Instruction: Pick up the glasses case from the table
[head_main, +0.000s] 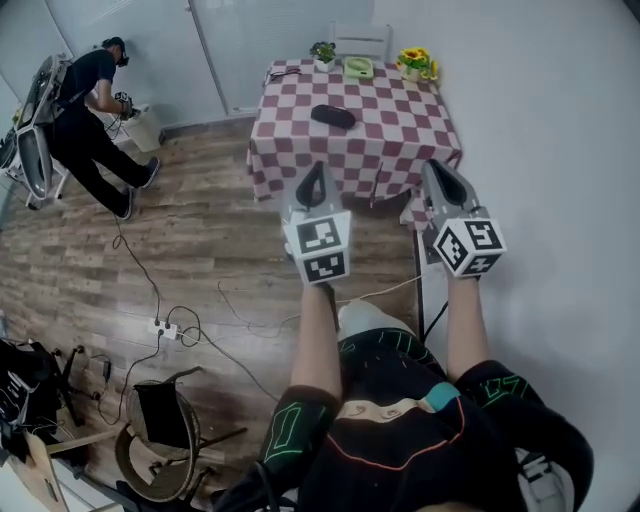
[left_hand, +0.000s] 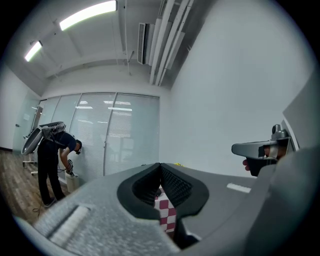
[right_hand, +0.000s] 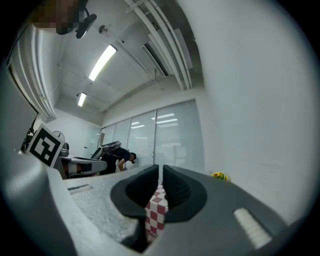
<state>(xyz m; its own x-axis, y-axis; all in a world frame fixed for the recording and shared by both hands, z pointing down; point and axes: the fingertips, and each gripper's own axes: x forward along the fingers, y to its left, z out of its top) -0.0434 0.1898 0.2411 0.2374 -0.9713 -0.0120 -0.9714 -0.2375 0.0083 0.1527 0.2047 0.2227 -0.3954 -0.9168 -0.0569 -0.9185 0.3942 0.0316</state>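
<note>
Left claw (head_main: 318, 172) pinched shut, right claw (head_main: 438, 170) barely cracked, both empty; glasses case (head_main: 333, 116) sits untouched on the desk (head_main: 405, 135), whole pickup left.

table (right_hand: 156, 212): mostly behind jaws | green item (head_main: 358, 68): too small to tell

Office room, this, rigged up as a recording space; glass wall (left_hand: 107, 135) with blinds along the far side; strip lights (left_hand: 87, 15) and bare ducts (left_hand: 167, 45) overhead; wood-look floor (head_main: 200, 235) with cables (head_main: 135, 262) and a power strip (head_main: 163, 327) trailing over it; another person (head_main: 95, 120) with gear on the back bends at the wall; one table (head_main: 400, 130) in checked cloth stands in the corner.
</note>
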